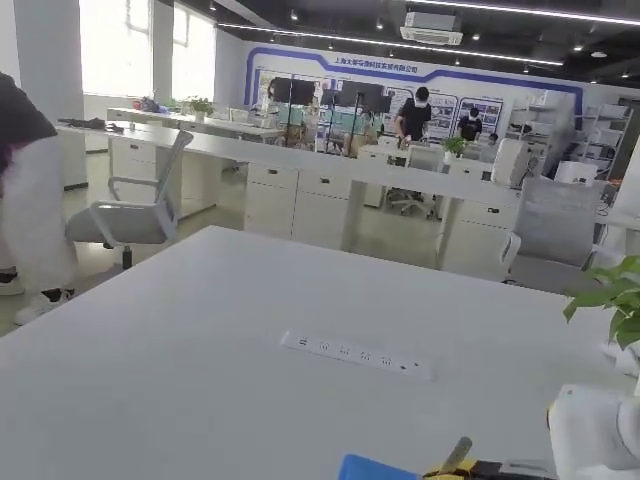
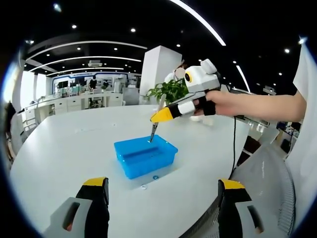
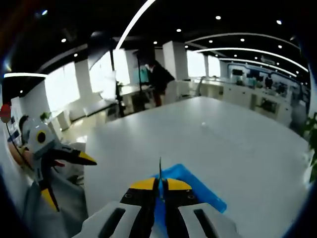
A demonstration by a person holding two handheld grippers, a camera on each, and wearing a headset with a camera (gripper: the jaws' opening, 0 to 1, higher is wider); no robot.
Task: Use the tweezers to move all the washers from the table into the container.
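The right gripper (image 2: 158, 116) was pressed together on the thin metal tweezers (image 2: 154, 130), whose tip was held over the blue rectangular plastic container (image 2: 145, 154). Two small round washers (image 2: 155, 177) were seen on the white table (image 2: 59, 148), just near of the container. The left gripper (image 2: 162, 184) was spread wide.

I'm in an open-plan office. A wide white table (image 3: 237, 144) runs out ahead of my right gripper's (image 3: 160, 186) jaws. Far beyond my left gripper's (image 2: 163, 182) jaws stand long rows of white desks (image 2: 84, 101) with drawers. I also see a swivel chair (image 1: 130, 215), a socket strip (image 1: 357, 355) sunk into the tabletop, a blue-framed display wall (image 1: 450, 85), strip lights (image 2: 198, 20) overhead, a ceiling air conditioner (image 1: 432, 27), and people (image 1: 413, 115) standing among the desks.
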